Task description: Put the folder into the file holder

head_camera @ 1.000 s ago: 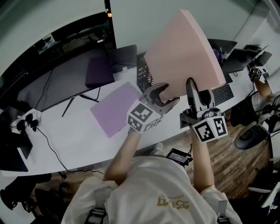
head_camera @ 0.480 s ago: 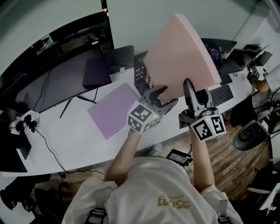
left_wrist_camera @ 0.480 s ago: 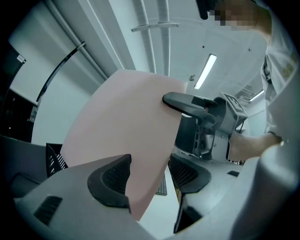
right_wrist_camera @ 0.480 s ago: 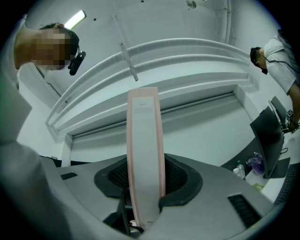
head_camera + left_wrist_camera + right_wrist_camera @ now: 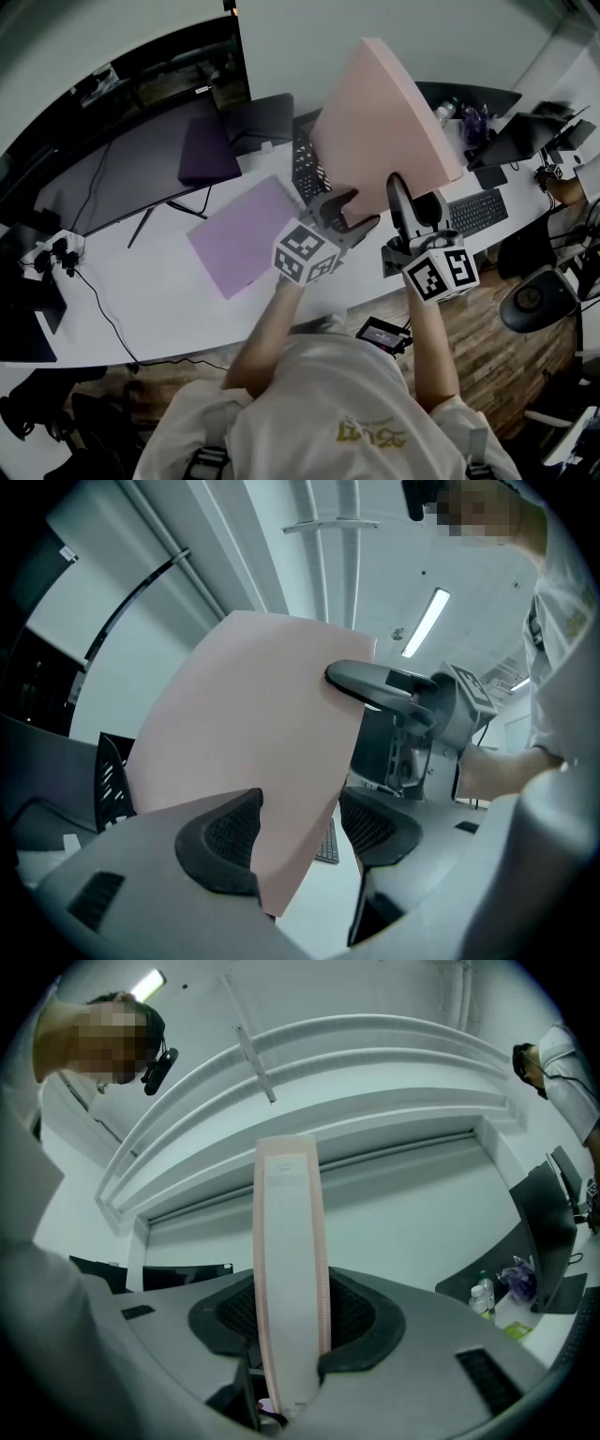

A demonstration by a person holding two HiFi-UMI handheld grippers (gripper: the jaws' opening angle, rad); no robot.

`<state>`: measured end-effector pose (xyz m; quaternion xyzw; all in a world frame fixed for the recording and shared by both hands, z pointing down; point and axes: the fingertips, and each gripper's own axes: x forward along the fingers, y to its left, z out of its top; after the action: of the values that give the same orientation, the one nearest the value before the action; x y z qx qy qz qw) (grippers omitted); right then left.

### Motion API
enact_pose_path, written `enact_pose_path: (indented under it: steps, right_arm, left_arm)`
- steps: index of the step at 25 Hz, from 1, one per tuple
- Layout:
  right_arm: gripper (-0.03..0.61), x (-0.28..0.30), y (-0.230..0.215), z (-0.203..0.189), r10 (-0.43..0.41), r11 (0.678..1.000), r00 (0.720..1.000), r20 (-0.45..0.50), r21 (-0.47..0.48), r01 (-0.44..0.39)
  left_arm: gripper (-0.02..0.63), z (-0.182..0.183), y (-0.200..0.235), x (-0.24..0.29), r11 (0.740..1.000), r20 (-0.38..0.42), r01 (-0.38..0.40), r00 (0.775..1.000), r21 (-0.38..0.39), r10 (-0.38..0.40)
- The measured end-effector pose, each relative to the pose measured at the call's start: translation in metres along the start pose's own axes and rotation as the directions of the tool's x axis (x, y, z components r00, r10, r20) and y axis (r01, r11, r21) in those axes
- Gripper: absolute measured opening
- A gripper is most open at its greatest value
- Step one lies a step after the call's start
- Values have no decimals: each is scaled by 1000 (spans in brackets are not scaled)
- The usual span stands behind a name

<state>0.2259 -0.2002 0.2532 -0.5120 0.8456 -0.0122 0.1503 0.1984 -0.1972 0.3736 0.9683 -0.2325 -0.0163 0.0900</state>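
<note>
Folder [image 5: 384, 122] hangs lower near file holder [image 5: 305, 164] than before, right tongs [image 5: 397, 187] clamped on it, left tongs [image 5: 360, 209] apart.

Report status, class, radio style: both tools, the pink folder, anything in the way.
Right tool shut on pink folder's edge. Left tool open around its lower corner. Folder above desk; file holder just behind, nothing seen blocking.

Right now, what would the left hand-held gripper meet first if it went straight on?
Probably the pink folder: its corner sits between the open jaws of the left hand-held gripper, though depth is unclear.
</note>
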Motion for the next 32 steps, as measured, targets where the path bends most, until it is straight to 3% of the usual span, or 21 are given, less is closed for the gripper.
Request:
enact_pose_path:
  steps: [19, 32]
  right_arm:
    - [176, 26, -11, -60, 13, 999, 994, -110, -28, -16]
    - [178, 20, -13, -63, 30, 997, 991, -130, -72, -40]
  left_arm:
    - [284, -48, 37, 5, 996, -92, -20, 996, -88, 12]
    - [288, -55, 30, 13, 994, -125, 2, 992, -105, -16]
